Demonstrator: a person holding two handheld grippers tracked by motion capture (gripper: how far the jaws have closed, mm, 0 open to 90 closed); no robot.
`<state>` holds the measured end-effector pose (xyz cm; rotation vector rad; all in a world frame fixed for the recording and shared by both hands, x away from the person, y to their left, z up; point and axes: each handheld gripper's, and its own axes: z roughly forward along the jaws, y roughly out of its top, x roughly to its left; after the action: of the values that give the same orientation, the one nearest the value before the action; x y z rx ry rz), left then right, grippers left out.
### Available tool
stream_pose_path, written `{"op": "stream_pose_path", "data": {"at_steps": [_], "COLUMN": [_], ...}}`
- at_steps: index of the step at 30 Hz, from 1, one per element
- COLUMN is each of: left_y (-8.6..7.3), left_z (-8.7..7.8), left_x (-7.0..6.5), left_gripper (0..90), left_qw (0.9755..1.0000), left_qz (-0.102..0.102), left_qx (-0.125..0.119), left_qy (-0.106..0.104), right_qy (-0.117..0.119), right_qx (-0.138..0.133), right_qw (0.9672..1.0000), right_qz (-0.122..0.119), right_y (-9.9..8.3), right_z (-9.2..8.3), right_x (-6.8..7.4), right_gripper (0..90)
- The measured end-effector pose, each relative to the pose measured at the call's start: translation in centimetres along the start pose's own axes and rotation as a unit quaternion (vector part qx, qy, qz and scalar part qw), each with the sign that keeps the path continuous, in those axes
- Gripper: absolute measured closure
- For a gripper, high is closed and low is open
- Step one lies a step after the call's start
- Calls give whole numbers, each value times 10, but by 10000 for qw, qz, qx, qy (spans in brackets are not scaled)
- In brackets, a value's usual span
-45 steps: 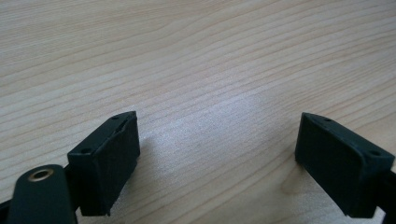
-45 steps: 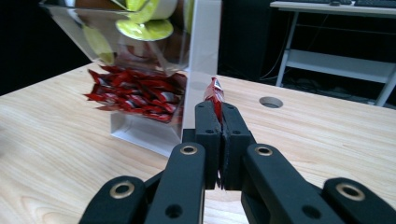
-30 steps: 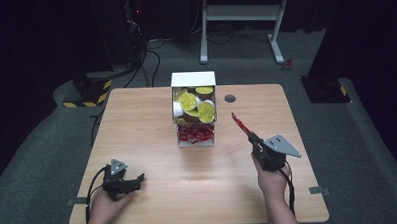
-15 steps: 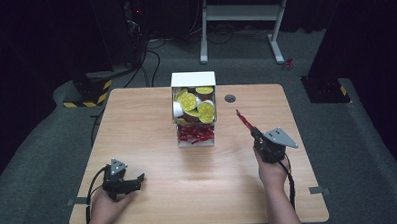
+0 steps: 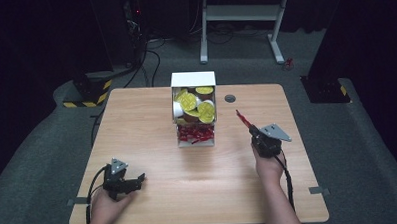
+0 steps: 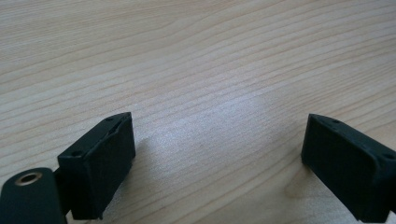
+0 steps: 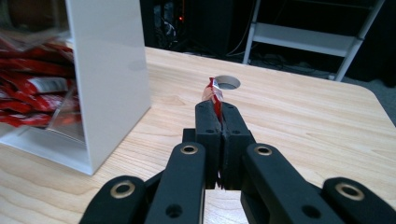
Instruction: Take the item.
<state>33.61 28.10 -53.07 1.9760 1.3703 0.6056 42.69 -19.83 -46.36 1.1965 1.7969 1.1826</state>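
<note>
The right hand-held gripper [image 7: 219,119] pinches a thin red sachet [image 7: 214,94] by its lower end, just right of the white dispenser box [image 5: 194,111]; it looks light, floppy, slippery (grip mid-length); the left hand-held gripper [image 6: 219,163] rests spread on the bench [image 5: 151,113].

A round hole [image 5: 230,98] pierces the wooden table [image 5: 152,123].

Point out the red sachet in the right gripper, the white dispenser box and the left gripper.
red sachet [image 7: 214,95]: right gripper view, tip above the jaws.
white dispenser box [image 5: 192,79]: high view, top panel.
left gripper [image 6: 219,154]: left gripper view, between its fingertips.
</note>
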Motion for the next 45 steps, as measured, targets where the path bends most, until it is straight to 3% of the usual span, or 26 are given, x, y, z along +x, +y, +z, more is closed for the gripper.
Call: {"op": "stream_pose_path", "data": {"at_steps": [18,31,45], "left_y": [0,0,0], "left_z": [0,0,0], "left_x": [0,0,0], "left_gripper": [101,101,102], "left_qw": [10000,10000,10000], "left_qz": [9,-3,-7], "left_qx": [7,11,5], "left_qy": [6,14,20], "right_qy": [-83,-121,-100], "right_qx": [529,939,1187], "right_qw": [9985,9954,9928], "right_qz": [81,166,144], "right_y": [-17,-30,-36], "right_z": [27,34,37], "right_x": [0,-1,-1], "right_gripper": [888,877,863]}}
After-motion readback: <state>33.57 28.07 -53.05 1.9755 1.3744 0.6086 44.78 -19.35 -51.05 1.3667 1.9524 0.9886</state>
